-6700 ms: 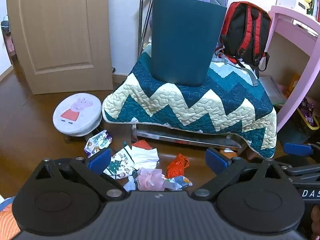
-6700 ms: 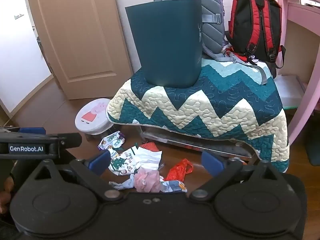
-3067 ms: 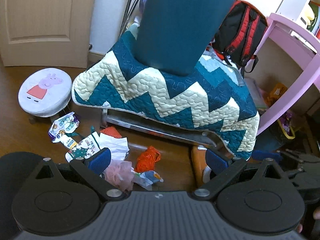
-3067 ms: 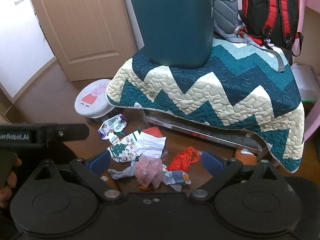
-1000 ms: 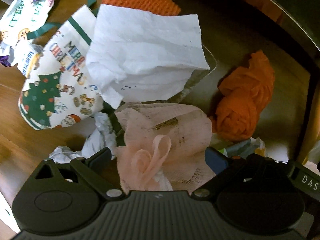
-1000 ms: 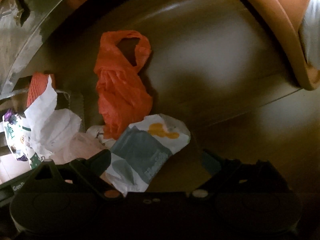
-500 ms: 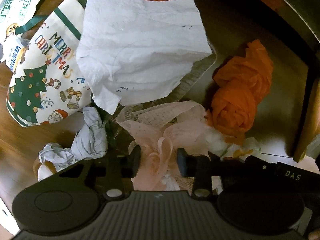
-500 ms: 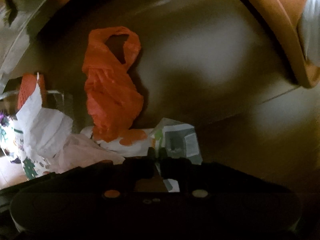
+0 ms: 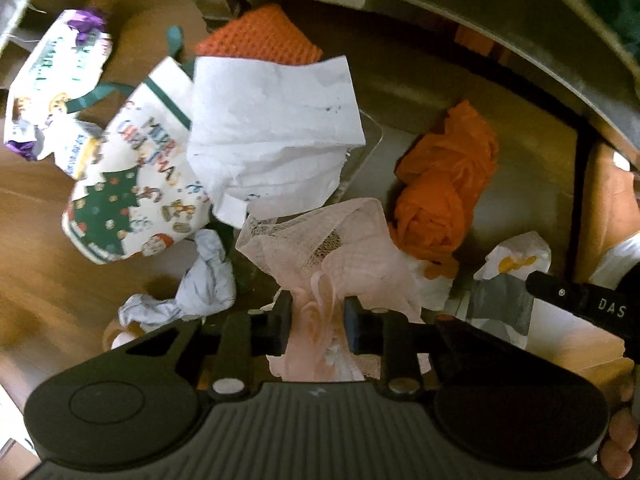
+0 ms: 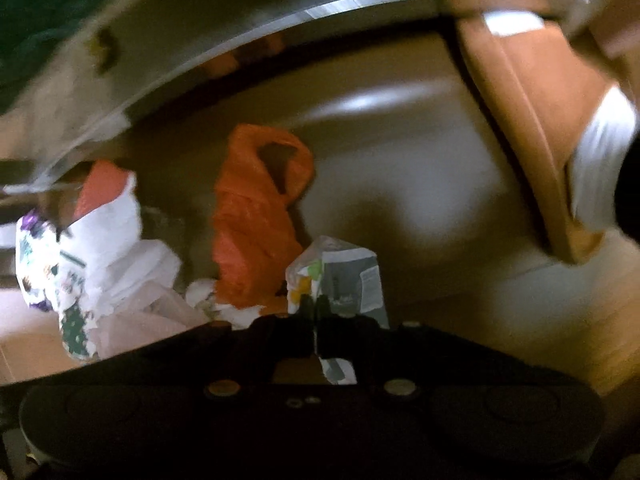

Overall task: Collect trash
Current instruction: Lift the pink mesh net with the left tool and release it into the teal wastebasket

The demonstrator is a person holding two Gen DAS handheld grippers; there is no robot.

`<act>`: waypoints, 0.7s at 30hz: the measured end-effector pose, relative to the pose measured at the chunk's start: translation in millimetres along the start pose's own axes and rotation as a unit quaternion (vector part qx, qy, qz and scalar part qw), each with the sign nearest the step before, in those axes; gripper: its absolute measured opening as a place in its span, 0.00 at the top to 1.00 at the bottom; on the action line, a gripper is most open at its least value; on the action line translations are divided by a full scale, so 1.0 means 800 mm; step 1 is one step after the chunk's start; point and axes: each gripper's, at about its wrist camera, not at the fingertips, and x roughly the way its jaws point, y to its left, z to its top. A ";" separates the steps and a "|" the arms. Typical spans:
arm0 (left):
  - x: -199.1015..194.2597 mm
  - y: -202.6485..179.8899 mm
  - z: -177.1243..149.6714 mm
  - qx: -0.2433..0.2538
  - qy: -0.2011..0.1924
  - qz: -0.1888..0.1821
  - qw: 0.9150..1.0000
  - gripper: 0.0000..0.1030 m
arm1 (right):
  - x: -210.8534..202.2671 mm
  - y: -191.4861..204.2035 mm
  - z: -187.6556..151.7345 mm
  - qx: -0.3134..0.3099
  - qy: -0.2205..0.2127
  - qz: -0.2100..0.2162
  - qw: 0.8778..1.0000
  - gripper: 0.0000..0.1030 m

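Observation:
Trash lies in a heap on the wooden floor. In the left wrist view my left gripper (image 9: 318, 308) points down with a pink mesh puff (image 9: 340, 240) between its closing jaws, the pads pressing on its bunched middle. My right gripper (image 10: 314, 308) is shut on the edge of a grey-and-white wrapper (image 10: 344, 276), which hangs lifted off the floor and also shows in the left wrist view (image 9: 508, 280). An orange plastic bag (image 9: 440, 192) lies just beyond both. White paper (image 9: 276, 136), a Christmas bag (image 9: 128, 184) and a crumpled bluish scrap (image 9: 200, 284) lie to the left.
A metal frame rail (image 9: 480, 12) runs over the far side of the heap. An orange net (image 9: 260, 40) and a purple-printed snack wrapper (image 9: 52, 76) lie at the back left. A tan slipper (image 10: 532, 140) sits at the right. Fingers of a hand show at the lower right edge.
Both grippers went from wide open to closed, the left on the pink mesh, the right on the wrapper. Both have since risen, and the wrapper has come up off the floor.

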 end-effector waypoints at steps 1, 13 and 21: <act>-0.009 0.000 -0.004 -0.001 -0.005 0.000 1.000 0.76 | -0.010 0.005 -0.001 -0.013 -0.007 0.001 1.000 0.98; -0.164 -0.006 -0.078 0.004 -0.146 -0.007 0.989 0.76 | -0.184 0.053 -0.058 -0.158 -0.124 0.037 0.979 0.98; -0.281 -0.007 -0.153 0.014 -0.279 -0.030 0.960 0.76 | -0.301 0.077 -0.126 -0.264 -0.235 0.044 0.934 0.98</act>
